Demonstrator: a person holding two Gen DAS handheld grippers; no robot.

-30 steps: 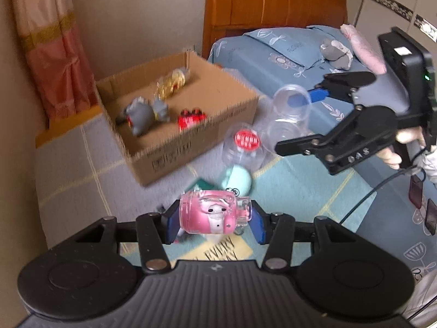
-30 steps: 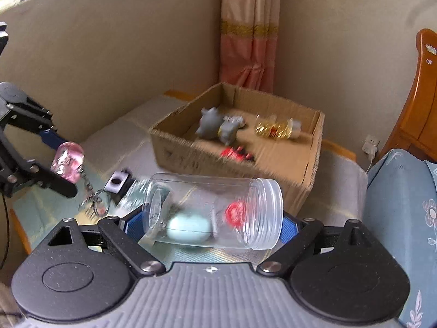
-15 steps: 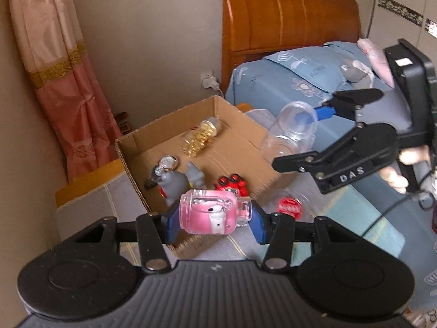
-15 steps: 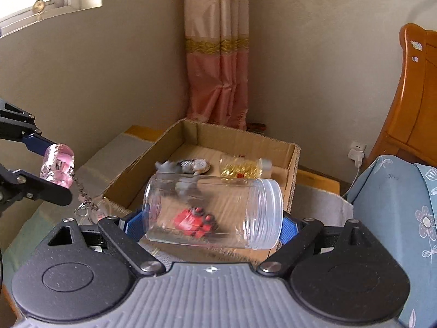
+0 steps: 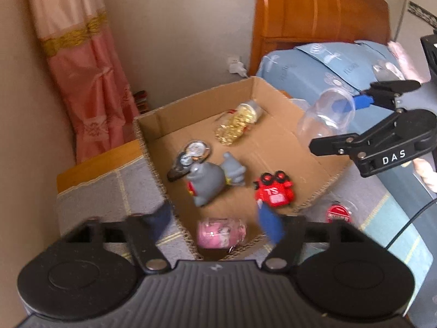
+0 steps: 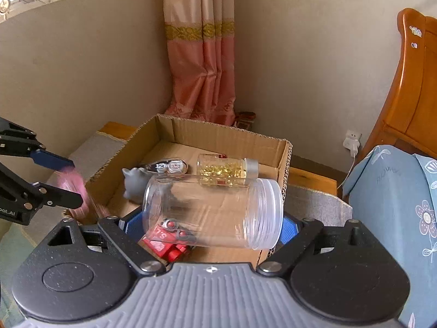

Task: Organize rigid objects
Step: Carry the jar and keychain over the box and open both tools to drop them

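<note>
My left gripper (image 5: 215, 222) is open over the near corner of the cardboard box (image 5: 191, 104). The pink toy bottle (image 5: 221, 232) is free between its spread fingers, blurred, dropping into the box; in the right wrist view it is a pink blur (image 6: 72, 191) below the left gripper (image 6: 65, 180). My right gripper (image 6: 210, 227) is shut on a clear empty plastic jar (image 6: 213, 213), held sideways above the box (image 6: 232, 136). It also shows in the left wrist view (image 5: 327, 114).
In the box lie a grey toy (image 5: 207, 183), a red toy car (image 5: 274, 192), a jar of gold bits (image 5: 237, 124) and a watch-like item (image 5: 191, 153). A red lid (image 5: 338, 213) lies on the mat. Bed (image 5: 341, 60) on the right, curtain (image 5: 82, 68) behind.
My left gripper has opened and let go of the pink toy bottle, which drops into the box. Both grippers have moved further over the box; the right still holds the jar.
</note>
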